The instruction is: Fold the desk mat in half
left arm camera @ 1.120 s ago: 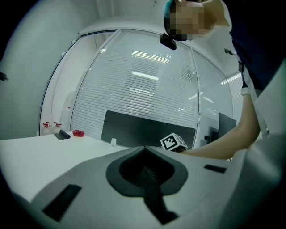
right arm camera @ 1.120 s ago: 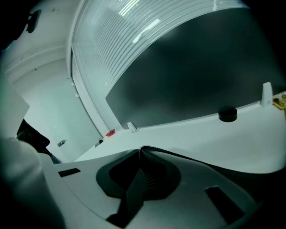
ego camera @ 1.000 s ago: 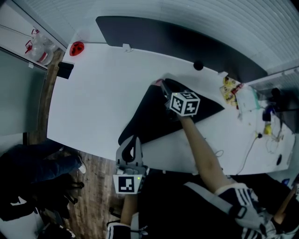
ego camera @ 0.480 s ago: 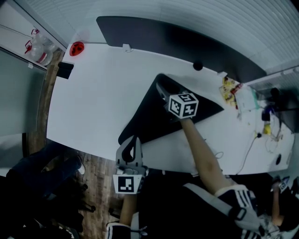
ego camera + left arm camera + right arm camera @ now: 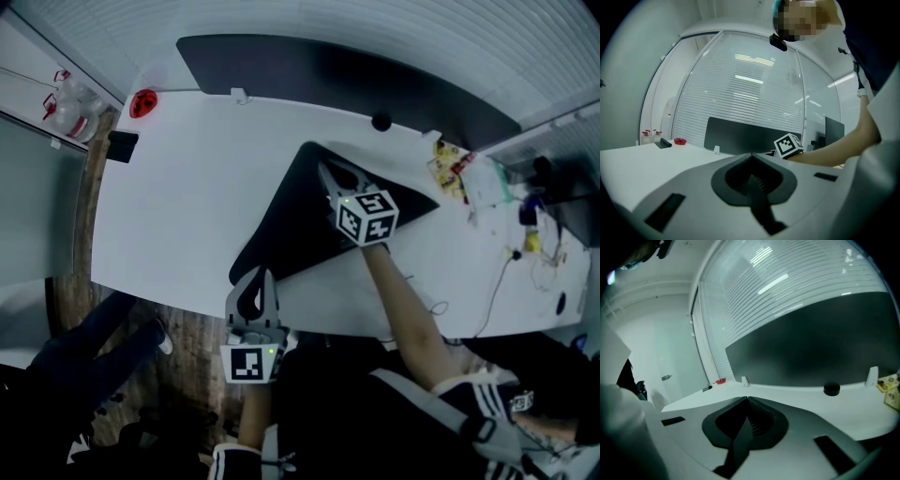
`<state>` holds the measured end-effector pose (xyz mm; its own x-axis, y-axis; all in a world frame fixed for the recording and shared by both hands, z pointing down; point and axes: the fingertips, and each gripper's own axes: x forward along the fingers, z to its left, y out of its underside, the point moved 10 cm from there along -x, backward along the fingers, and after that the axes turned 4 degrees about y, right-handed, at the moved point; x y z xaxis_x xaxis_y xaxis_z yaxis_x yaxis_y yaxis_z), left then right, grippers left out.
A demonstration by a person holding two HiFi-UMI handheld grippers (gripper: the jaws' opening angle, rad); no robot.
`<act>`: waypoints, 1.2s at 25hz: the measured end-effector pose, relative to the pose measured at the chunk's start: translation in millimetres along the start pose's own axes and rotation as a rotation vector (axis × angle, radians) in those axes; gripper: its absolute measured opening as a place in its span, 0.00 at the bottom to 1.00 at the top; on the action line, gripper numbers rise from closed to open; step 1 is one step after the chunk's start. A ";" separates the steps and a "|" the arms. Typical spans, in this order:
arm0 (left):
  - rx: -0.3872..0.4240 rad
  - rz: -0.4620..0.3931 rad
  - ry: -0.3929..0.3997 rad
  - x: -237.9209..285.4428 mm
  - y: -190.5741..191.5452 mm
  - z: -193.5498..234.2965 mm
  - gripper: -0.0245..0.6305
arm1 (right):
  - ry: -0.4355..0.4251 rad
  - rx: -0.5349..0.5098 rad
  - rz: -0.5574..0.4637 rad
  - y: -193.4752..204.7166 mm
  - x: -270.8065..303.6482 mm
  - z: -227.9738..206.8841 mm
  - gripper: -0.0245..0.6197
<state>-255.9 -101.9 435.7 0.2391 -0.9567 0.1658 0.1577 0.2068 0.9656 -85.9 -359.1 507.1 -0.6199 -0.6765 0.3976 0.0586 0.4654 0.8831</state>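
The black desk mat (image 5: 295, 220) lies flat on the white desk (image 5: 187, 197) as a dark wedge, with its near corner at the desk's front edge. My right gripper (image 5: 324, 170) hovers over the mat's far corner, and its marker cube (image 5: 366, 216) is above the mat's middle. In the right gripper view the right gripper (image 5: 746, 399) has its jaws meeting at the tips, shut, with nothing seen between them. My left gripper (image 5: 257, 274) stays at the front edge by the mat's near corner. In the left gripper view the left gripper (image 5: 751, 154) is also shut and holds nothing.
A dark partition (image 5: 328, 80) runs along the desk's far edge. A black round puck (image 5: 381, 122) and a white clip (image 5: 241, 95) sit near it. A red object (image 5: 142, 103) and a small black box (image 5: 122, 145) lie far left. Clutter (image 5: 459, 173) and cables (image 5: 525, 253) fill the right end.
The mat's far corner, raised with a pale underside at the right gripper's tips one second ago, now lies flat. The right gripper has drawn back slightly. The left gripper has barely moved.
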 end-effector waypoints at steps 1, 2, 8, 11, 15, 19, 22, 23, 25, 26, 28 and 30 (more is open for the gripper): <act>0.004 -0.003 0.006 -0.4 -0.4 -2.0 0.04 | -0.002 -0.005 -0.015 -2.2 -6.3 0.5 0.04; 0.007 -0.008 0.013 -1.2 -0.5 -4.2 0.04 | -0.003 -0.009 -0.033 -4.4 -12.9 1.0 0.04; 0.018 -0.008 0.026 -7.8 1.1 -26.5 0.04 | -0.016 -0.028 -0.139 -21.7 -60.0 1.1 0.04; 0.022 -0.009 0.033 -11.5 0.1 -39.8 0.04 | -0.011 -0.042 -0.173 -26.8 -87.0 -1.4 0.04; 0.056 -0.007 0.043 -18.8 -1.0 -58.8 0.04 | -0.005 -0.057 -0.208 -29.0 -128.8 -4.8 0.04; 0.093 -0.032 0.079 -26.6 -1.0 -85.6 0.04 | 0.002 -0.039 -0.251 -26.3 -177.3 -10.2 0.04; 0.098 -0.020 0.093 -33.4 0.7 -108.0 0.04 | 0.006 -0.037 -0.277 -22.9 -213.0 -14.5 0.04; 0.106 -0.027 0.097 -34.7 -0.8 -115.5 0.04 | 0.009 -0.035 -0.285 -21.7 -224.7 -16.2 0.04; 0.115 -0.041 0.106 -37.6 -2.6 -130.7 0.04 | 0.012 -0.021 -0.302 -18.4 -248.1 -20.1 0.04; 0.112 -0.045 0.107 -39.7 -2.5 -138.2 0.04 | 0.013 -0.019 -0.310 -16.3 -259.8 -22.2 0.04; 0.096 -0.057 0.102 -44.9 -1.5 -152.6 0.04 | 0.018 -0.028 -0.318 -12.3 -283.2 -25.9 0.04; 0.115 -0.055 0.100 -52.3 1.2 -163.8 0.04 | 0.017 -0.042 -0.319 -9.4 -305.4 -26.6 0.04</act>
<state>-111.3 -18.1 395.4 0.3283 -0.9396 0.0970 0.0641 0.1246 0.9901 123.7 -172.1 384.1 -0.5989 -0.7942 0.1026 -0.1040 0.2042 0.9734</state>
